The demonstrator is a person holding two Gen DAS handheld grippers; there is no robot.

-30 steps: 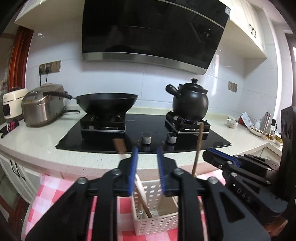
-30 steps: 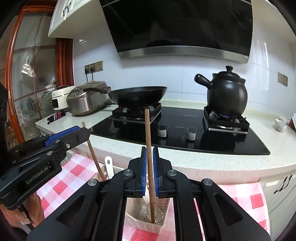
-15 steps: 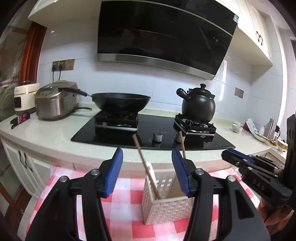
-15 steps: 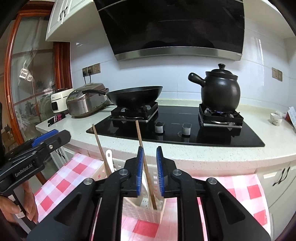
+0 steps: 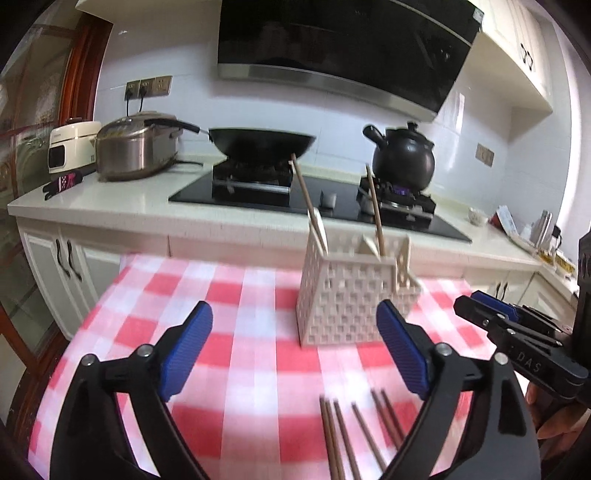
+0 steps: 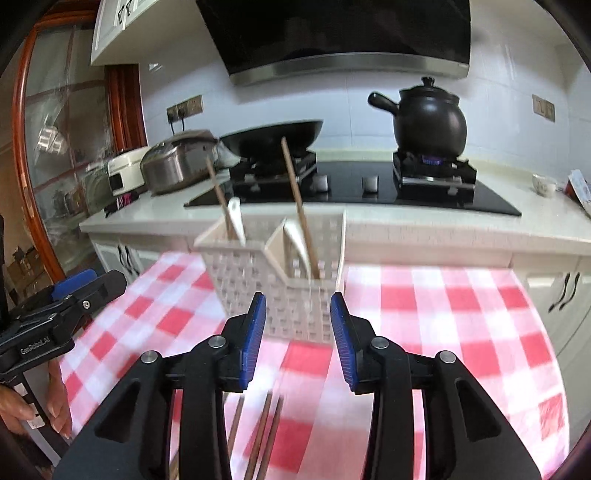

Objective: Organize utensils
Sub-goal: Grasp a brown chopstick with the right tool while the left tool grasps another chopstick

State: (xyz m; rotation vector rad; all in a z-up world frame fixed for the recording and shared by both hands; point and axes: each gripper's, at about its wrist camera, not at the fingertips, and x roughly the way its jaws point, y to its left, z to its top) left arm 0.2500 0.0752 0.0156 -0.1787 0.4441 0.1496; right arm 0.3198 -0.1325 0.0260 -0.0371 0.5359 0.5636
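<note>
Left wrist view: loose chopsticks (image 5: 354, 435) lie on the checked tabletop (image 5: 236, 332) just below the left gripper (image 5: 295, 354), long axes along its fingers. Both it and the right gripper (image 6: 298, 339) have just been opening, nothing between the jaws; basket (image 5: 347, 299) ahead.

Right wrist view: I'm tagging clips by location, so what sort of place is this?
A home kitchen, most likely: a gas hob with a wok and a black pot, and a range hood above.
</note>
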